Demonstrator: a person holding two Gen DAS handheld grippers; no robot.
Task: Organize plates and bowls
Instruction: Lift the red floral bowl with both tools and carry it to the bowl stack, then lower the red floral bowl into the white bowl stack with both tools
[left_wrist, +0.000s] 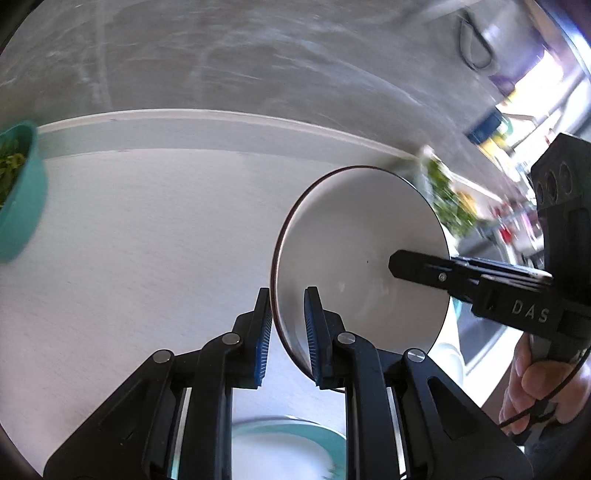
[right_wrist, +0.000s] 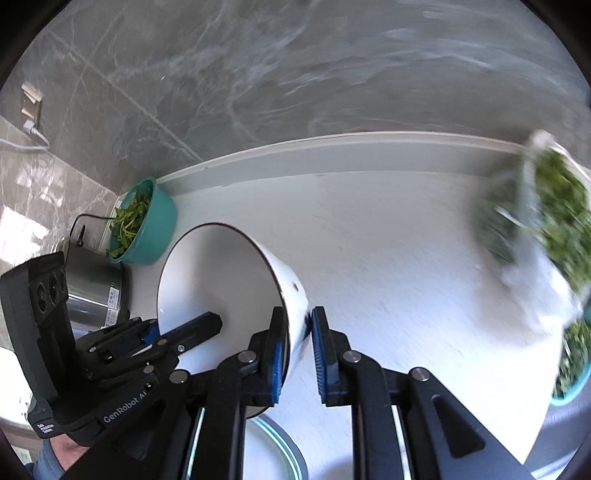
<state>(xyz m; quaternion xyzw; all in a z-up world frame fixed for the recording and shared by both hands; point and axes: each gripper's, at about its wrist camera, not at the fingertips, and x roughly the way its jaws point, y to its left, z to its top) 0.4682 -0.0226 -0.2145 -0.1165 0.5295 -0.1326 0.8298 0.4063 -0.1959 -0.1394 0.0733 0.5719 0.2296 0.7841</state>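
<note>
Together, the left gripper (left_wrist: 288, 336) and right gripper (right_wrist: 299, 354) pinch opposite rims of one white bowl (left_wrist: 362, 258), tilted above the white counter (left_wrist: 129, 240). A teal bowl of greens (right_wrist: 147, 225) sits at ten o'clock; at three o'clock, blurred greens (right_wrist: 554, 206), perhaps in a dish.

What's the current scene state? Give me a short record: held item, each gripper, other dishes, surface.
held item: white bowl, dark rim, tilted, lifted off the counter
left gripper: shut on the bowl's rim
right gripper: shut on the opposite rim
other dishes: teal bowl of greens by the wall; teal-rimmed plate below the grippers
blurred: more greens at right, container unclear
surface: white counter, grey marble wall behind
</note>
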